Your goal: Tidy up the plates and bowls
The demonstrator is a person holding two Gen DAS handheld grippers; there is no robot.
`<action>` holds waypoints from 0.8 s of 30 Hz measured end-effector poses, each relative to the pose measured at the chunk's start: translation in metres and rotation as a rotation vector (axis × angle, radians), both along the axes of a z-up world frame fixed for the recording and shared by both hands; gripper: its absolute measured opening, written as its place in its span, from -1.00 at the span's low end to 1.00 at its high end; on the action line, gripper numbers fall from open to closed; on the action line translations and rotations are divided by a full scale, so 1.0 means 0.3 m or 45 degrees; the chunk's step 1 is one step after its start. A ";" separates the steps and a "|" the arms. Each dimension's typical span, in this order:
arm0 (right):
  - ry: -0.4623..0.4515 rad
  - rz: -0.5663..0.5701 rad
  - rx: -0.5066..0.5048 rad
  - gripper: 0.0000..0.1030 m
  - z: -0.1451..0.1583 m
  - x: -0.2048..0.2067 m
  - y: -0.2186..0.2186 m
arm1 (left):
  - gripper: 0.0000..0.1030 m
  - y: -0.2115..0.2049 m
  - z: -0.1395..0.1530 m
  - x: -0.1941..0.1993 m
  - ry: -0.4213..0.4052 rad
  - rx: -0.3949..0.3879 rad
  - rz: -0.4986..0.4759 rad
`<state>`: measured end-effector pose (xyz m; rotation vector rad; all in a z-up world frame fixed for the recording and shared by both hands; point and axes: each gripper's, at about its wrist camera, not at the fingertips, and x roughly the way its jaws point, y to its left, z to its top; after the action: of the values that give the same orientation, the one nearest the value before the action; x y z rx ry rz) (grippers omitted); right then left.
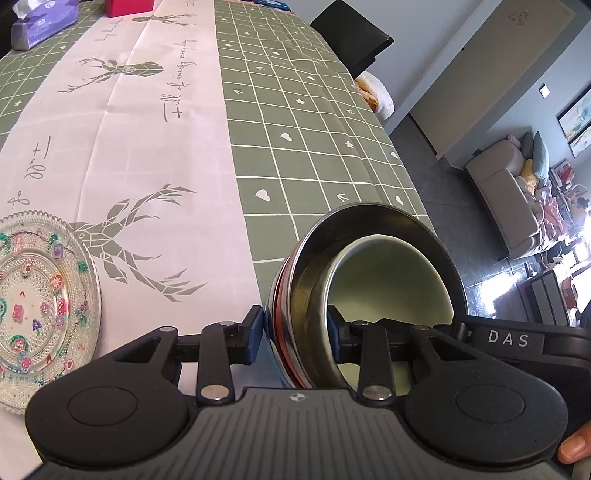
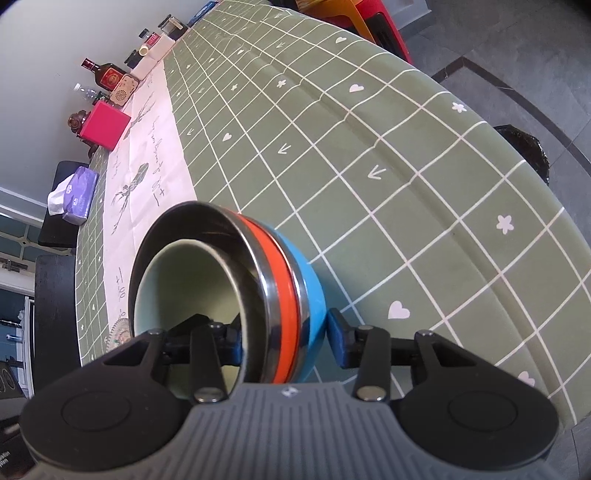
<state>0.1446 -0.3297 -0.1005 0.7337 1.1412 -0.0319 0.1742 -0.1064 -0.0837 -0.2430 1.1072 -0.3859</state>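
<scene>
A steel-lined bowl [image 1: 295, 295] with a blue outside and an orange band rests on the green checked tablecloth [image 1: 295, 147], and a pale green bowl [image 1: 391, 273] is nested inside it. My left gripper [image 1: 293, 332] is shut on the steel bowl's left wall, one pad outside and one inside. My right gripper [image 2: 286, 341] is shut on the opposite wall of the same bowl [image 2: 295, 280], its outer pad against the blue side; the pale green bowl [image 2: 184, 284] shows beyond the inner finger. A patterned clear glass plate [image 1: 37, 306] lies flat to the left of the bowls.
The table's right edge [image 1: 406, 155] runs close behind the bowls. At the far end stand a purple tissue pack [image 2: 77, 199], a red box [image 2: 105, 125] and bottles [image 2: 107, 75]. A dark chair [image 1: 351, 33] stands at the table's side, and a thumb [image 1: 576, 446] shows at the lower right.
</scene>
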 end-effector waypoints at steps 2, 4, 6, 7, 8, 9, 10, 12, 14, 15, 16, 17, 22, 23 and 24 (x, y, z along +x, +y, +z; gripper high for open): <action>0.016 0.003 0.021 -0.19 -0.010 0.002 0.005 | -0.24 0.013 -0.002 -0.006 0.004 0.001 0.007; 0.033 0.010 0.045 -0.18 -0.024 0.004 0.011 | -0.23 0.028 -0.007 -0.008 0.016 0.001 0.018; 0.039 0.011 0.053 -0.18 -0.033 0.004 0.019 | -0.20 0.048 -0.016 -0.007 0.033 -0.026 0.032; 0.034 0.017 0.044 -0.18 -0.030 0.005 0.024 | -0.20 0.053 -0.017 -0.007 0.036 -0.033 0.026; 0.031 0.026 0.034 -0.18 -0.027 0.006 0.029 | -0.19 0.055 -0.017 -0.009 0.031 -0.032 0.012; 0.032 0.031 0.030 -0.18 -0.025 0.006 0.032 | -0.18 0.055 -0.017 -0.010 0.026 -0.034 0.000; 0.034 0.032 0.034 -0.18 -0.026 0.006 0.030 | -0.16 0.058 -0.019 -0.011 0.023 -0.044 -0.006; 0.040 0.031 0.055 -0.18 -0.033 0.004 0.021 | -0.11 0.063 -0.023 -0.010 0.024 -0.067 -0.008; 0.032 0.034 0.071 -0.17 -0.039 -0.001 0.013 | -0.07 0.060 -0.029 -0.006 0.039 -0.073 -0.021; 0.023 0.037 0.075 -0.17 -0.040 -0.004 0.011 | -0.07 0.056 -0.032 -0.006 0.047 -0.066 -0.034; 0.014 0.041 0.076 -0.16 -0.041 -0.004 0.010 | -0.05 0.050 -0.034 -0.006 0.052 -0.052 -0.054; 0.007 0.040 0.076 -0.15 -0.041 -0.006 0.009 | 0.01 0.045 -0.036 -0.008 0.052 -0.040 -0.066; -0.023 0.104 0.038 -0.07 -0.028 -0.009 0.020 | -0.01 0.052 -0.046 -0.008 0.058 -0.054 -0.056; -0.028 0.128 0.013 -0.07 -0.021 -0.009 0.024 | -0.04 0.053 -0.047 -0.008 0.055 -0.058 -0.058; -0.033 0.144 -0.015 -0.04 -0.015 -0.009 0.031 | -0.05 0.052 -0.046 -0.008 0.052 -0.057 -0.060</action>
<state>0.1420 -0.3204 -0.1049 0.6565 1.1550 0.0661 0.1717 -0.0909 -0.0976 -0.2655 1.1470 -0.4500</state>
